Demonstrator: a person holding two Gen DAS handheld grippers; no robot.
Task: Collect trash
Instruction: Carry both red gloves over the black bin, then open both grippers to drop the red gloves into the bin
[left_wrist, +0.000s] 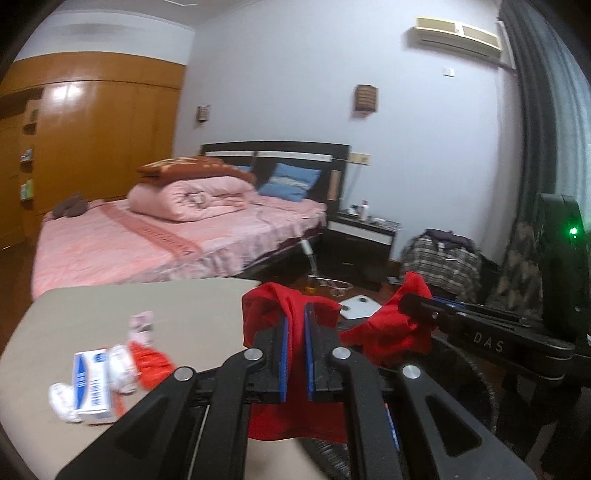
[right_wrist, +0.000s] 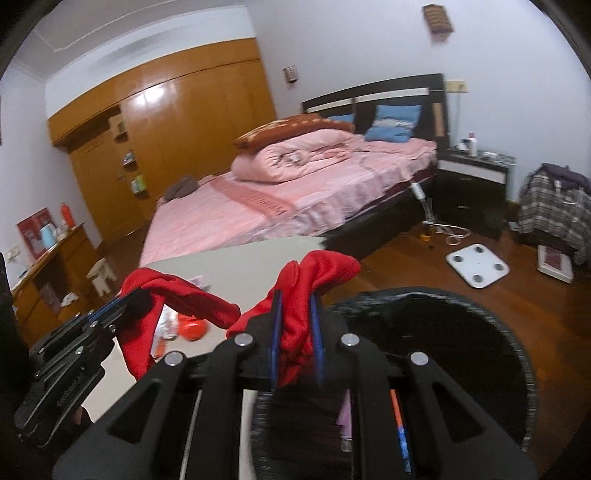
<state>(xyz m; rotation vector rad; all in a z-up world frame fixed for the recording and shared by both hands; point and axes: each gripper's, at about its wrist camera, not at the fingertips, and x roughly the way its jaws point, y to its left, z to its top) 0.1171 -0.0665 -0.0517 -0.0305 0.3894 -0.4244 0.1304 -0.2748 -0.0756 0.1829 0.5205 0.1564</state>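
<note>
Nearest: blue-padded jaws of the left gripper (left_wrist: 295, 314), pinched down on a bunched fold of the red bag (left_wrist: 384, 328). Same on the right gripper (right_wrist: 295, 295): pads pressed together on another gathered fold of thin, crinkled red material. Between the two, a slack red span hanging in soft creases, held up off the table.

Under the right gripper and just past the table edge: a round black bin (right_wrist: 388, 295) with a finely meshed wall and a dark interior.

On the smooth, matte beige table (left_wrist: 110, 306), left of the bag: a small heap of trash.
- blue-and-white cardboard box (left_wrist: 90, 384), rectangular, lying flat
- crumpled white tissue (left_wrist: 61, 400) beside the box
- glossy orange-red wrapper (left_wrist: 153, 363), touching the pile
- small pink packet (left_wrist: 142, 325), a little behind the rest

Beyond the table: polished reddish wooden floor (right_wrist: 406, 266) with a flat, square white scale (right_wrist: 477, 264) on it. Next, a wide bed (left_wrist: 129, 243) in pink sheets, with a puffy folded pink quilt (left_wrist: 188, 199), a brown pillow (left_wrist: 184, 170) stacked on the quilt, and a blue pillow (left_wrist: 290, 181) propped against the dark headboard (left_wrist: 295, 155). Beside the bed, a dark nightstand (left_wrist: 362, 240); near that, a plaid bag (left_wrist: 439, 258).

Farthest: glossy wooden wardrobe (left_wrist: 103, 129) along the left wall, pale walls, an air conditioner (left_wrist: 458, 35) high up, and a dark pleated curtain (left_wrist: 535, 110) at the right.
</note>
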